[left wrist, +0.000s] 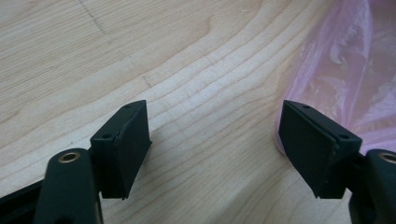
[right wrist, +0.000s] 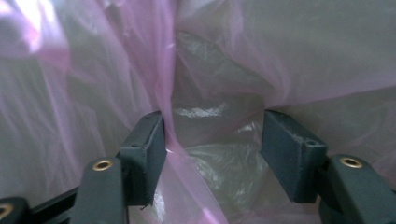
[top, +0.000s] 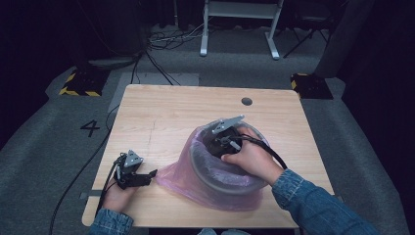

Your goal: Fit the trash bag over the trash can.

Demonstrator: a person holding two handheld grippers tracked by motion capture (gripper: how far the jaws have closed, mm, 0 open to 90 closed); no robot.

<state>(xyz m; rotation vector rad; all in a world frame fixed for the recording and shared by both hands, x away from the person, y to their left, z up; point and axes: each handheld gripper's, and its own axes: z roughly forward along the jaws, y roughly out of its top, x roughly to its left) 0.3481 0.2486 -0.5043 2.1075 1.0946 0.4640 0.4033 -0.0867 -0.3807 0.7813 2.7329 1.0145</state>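
Note:
A round grey bin [top: 221, 179] lined with a thin pink plastic bag [top: 178, 177] stands on the wooden table [top: 171, 112], right of centre near the front. My right gripper [top: 219, 140] reaches down inside the bin's mouth; in the right gripper view its jaws stand open [right wrist: 212, 154] with folds of the pink bag [right wrist: 116, 70] all around and a pleat running past the left jaw. My left gripper [top: 152, 174] lies low on the table at the front left, open, its jaws [left wrist: 215, 149] over bare wood with the bag's edge [left wrist: 345, 70] beside the right jaw.
A dark round hole [top: 246, 101] sits in the table near its far edge. Cables [top: 88, 166] trail off the table's left side to the grey floor. A white desk frame [top: 240, 24] and yellow-black floor blocks [top: 80, 83] stand beyond the table.

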